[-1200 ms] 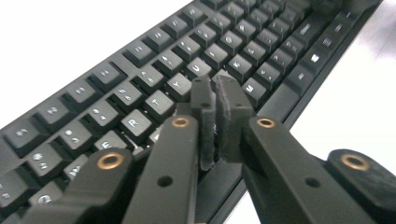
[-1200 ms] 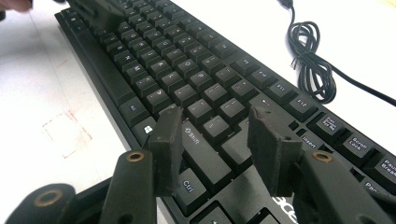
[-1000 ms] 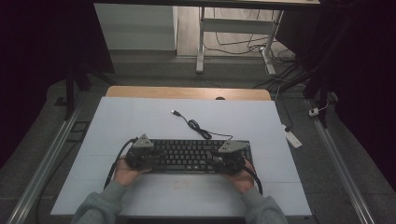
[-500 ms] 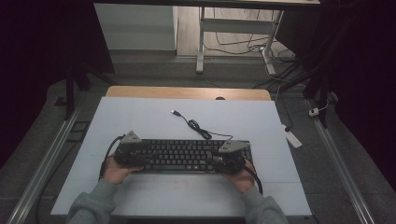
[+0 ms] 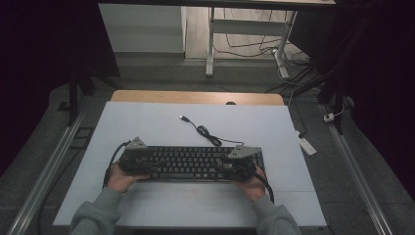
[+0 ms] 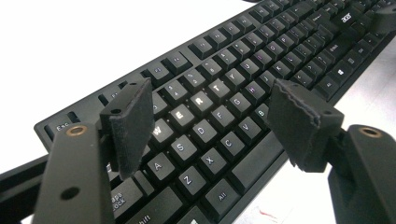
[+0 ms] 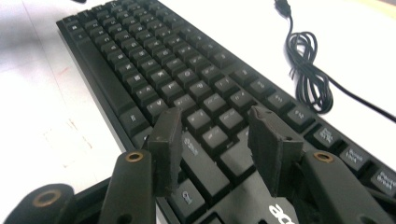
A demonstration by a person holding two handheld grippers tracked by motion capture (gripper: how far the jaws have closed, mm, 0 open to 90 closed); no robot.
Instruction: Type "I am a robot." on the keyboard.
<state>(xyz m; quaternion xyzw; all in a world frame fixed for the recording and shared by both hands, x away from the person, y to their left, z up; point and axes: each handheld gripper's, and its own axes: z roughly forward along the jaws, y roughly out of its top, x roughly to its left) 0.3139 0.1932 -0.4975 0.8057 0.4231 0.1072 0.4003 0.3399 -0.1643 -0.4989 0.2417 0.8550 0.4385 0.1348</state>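
Note:
A black keyboard (image 5: 188, 163) lies lengthwise across the near part of the white table (image 5: 147, 122). Its coiled cable (image 5: 205, 132) runs to the far side and ends in a USB plug (image 5: 183, 118). My left gripper (image 5: 139, 159) is at the keyboard's left end. In the left gripper view its jaws have just been opening and now stand wide apart (image 6: 210, 100) above the letter keys (image 6: 224, 93), with nothing pressed between them. My right gripper (image 5: 237, 164) is at the right end. Its jaws (image 7: 215, 119) stand apart over the keys (image 7: 154, 60), with the cable (image 7: 308, 79) beyond.
A wooden strip (image 5: 195, 97) borders the table's far edge. A white power strip (image 5: 307, 145) lies on the floor to the right. Metal rails (image 5: 49, 166) run along both sides of the table. Desk legs and cables stand behind it.
My left gripper has slid left along the keyboard toward its left end and its jaws have spread. The right gripper and the keyboard have stayed put.

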